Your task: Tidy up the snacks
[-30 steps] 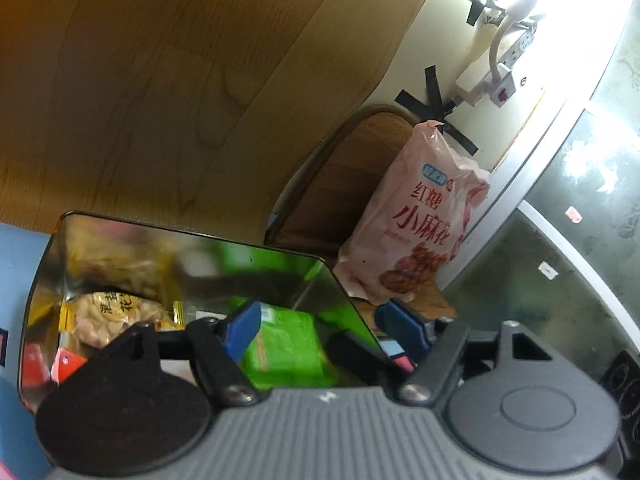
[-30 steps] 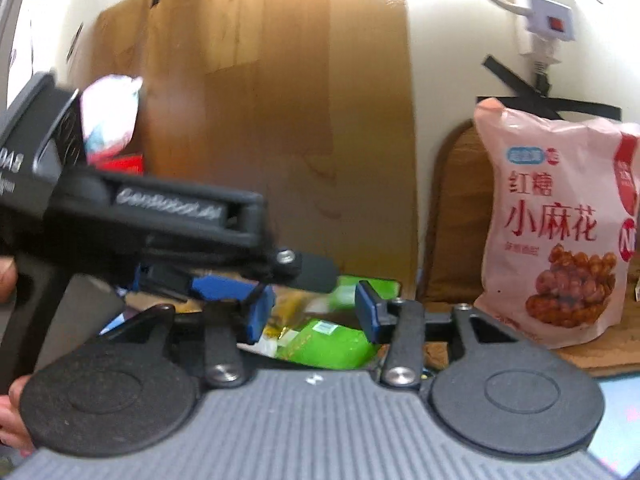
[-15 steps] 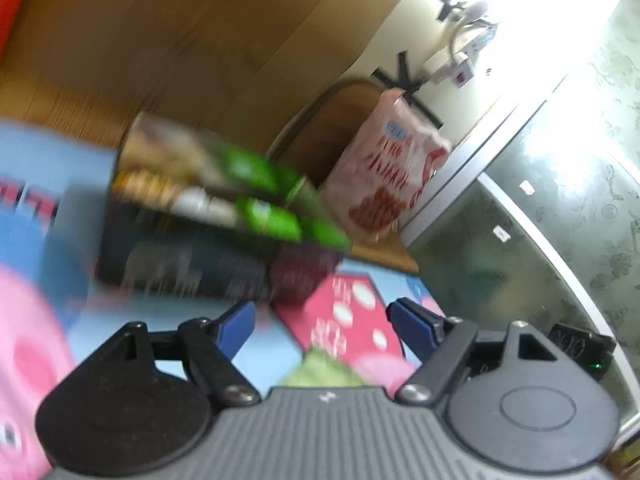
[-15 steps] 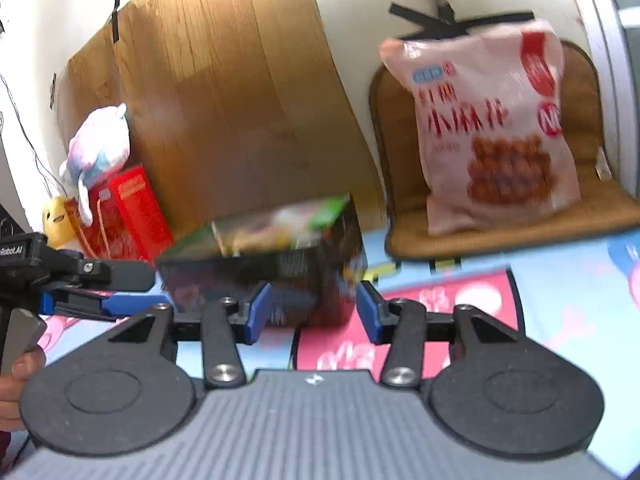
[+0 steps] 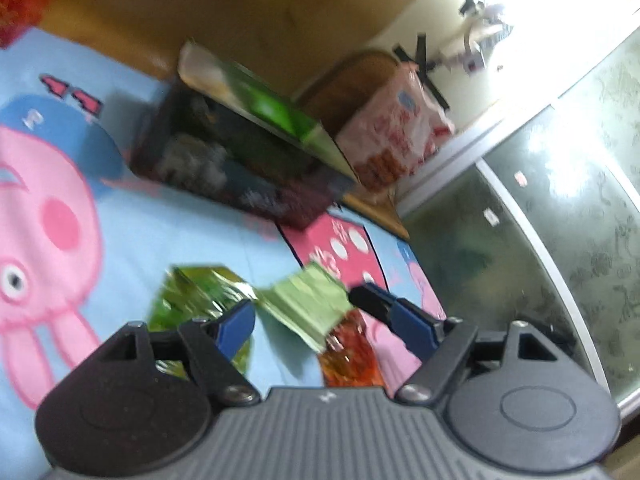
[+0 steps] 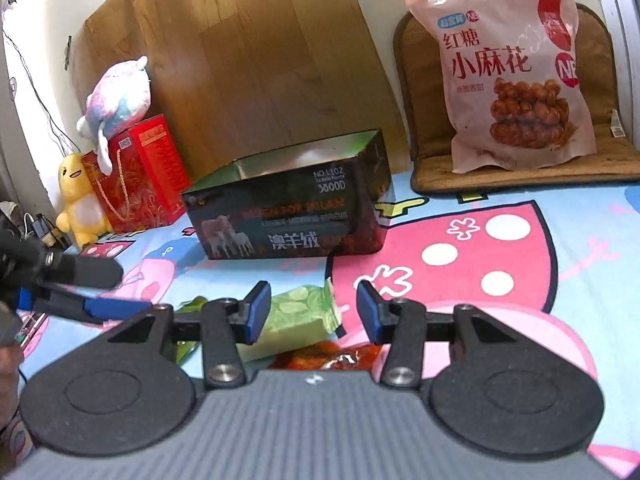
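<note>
A dark open box (image 6: 292,208) stands on the cartoon mat; it also shows in the left wrist view (image 5: 236,160). Three small snack packs lie in front of it: a light green pack (image 6: 298,318) (image 5: 308,304), a darker green foil pack (image 5: 200,296) and an orange-red pack (image 6: 332,358) (image 5: 348,356). My left gripper (image 5: 304,312) is open and empty just above the light green pack. My right gripper (image 6: 312,312) is open and empty, hovering over the same packs. The left gripper's blue finger (image 6: 108,306) shows at the right wrist view's left edge.
A large pink snack bag (image 6: 516,76) leans on a brown cushion (image 6: 600,152) at the back right. A red gift bag (image 6: 140,172), a yellow plush (image 6: 78,196) and a pastel plush (image 6: 120,96) stand at the back left. A wooden board (image 6: 256,56) leans behind the box.
Both grippers have pulled back from inside the box and now hover lower over the loose packs on the mat. Both stay open and empty.
</note>
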